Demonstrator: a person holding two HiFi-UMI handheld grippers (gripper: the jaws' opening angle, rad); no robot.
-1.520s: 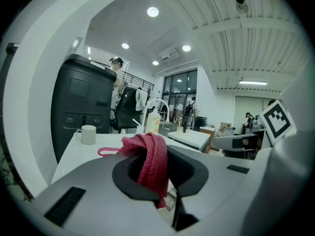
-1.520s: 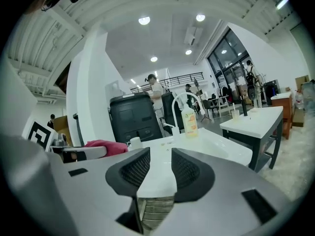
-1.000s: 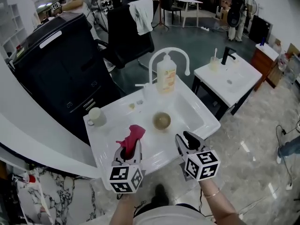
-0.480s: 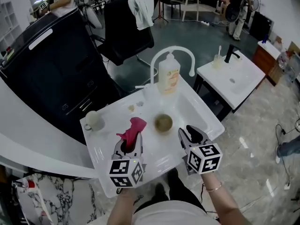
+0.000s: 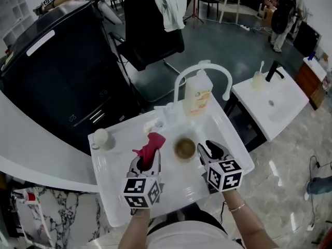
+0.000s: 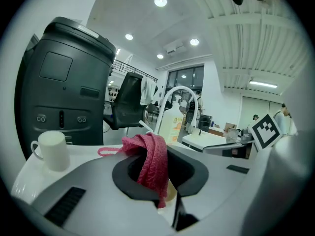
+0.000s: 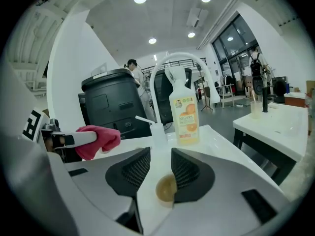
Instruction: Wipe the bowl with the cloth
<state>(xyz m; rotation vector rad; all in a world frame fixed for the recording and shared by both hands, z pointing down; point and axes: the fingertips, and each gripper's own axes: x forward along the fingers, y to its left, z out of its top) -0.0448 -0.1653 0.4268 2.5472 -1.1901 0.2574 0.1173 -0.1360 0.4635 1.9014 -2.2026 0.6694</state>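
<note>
The left gripper (image 5: 147,164) has its jaws clamped on the pink cloth (image 5: 149,145), which sticks out ahead of them, while the right gripper (image 5: 210,150) stands parted and empty, the brown bowl (image 5: 184,148) just beyond its tips.

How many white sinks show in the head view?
2. The near sink holds the bowl; the far sink stands apart at upper right, bearing a black tap.

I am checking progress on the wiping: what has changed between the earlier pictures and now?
The left gripper and the right gripper moved forward toward the bowl; the right, jaws open, is now beside it. Nothing taken or released. The left still holds the pink cloth; mug and soap bottle stayed.
</note>
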